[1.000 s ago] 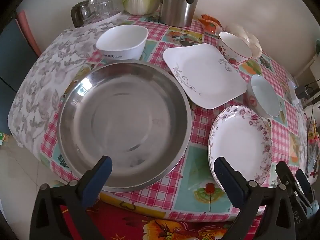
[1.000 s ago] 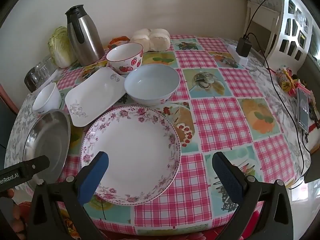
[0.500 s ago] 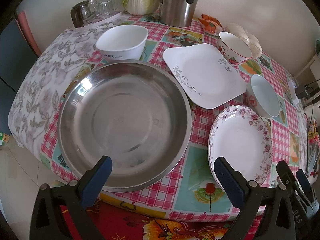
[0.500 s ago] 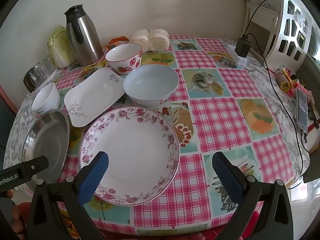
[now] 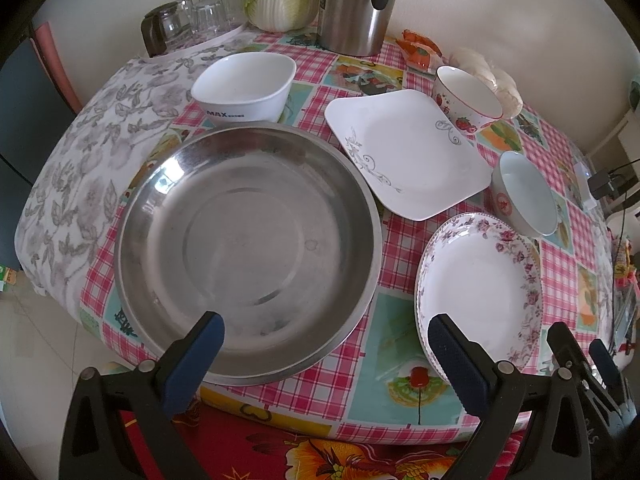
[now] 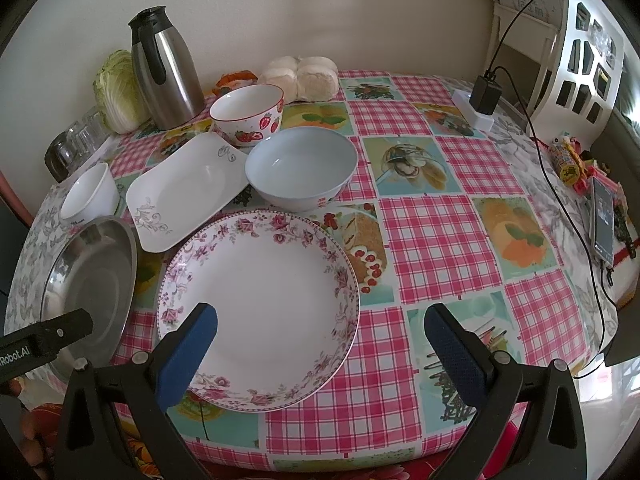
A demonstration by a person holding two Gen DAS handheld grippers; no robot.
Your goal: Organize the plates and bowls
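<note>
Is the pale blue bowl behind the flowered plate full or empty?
Empty. The pale blue bowl sits upright on the tablecloth, and the right wrist view shows its bare inside down to the bottom, with nothing in it.

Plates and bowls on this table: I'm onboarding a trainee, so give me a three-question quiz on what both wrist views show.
1. True or false: the left tool grips the steel basin.
2. Which dish touches the square plate? A strawberry bowl, B white MAX bowl, C floral plate.
3. Fill in: the pale blue bowl holds ___.

Key: 1 false, both tools are open, the right tool too. 2 A. 3 nothing.
</note>
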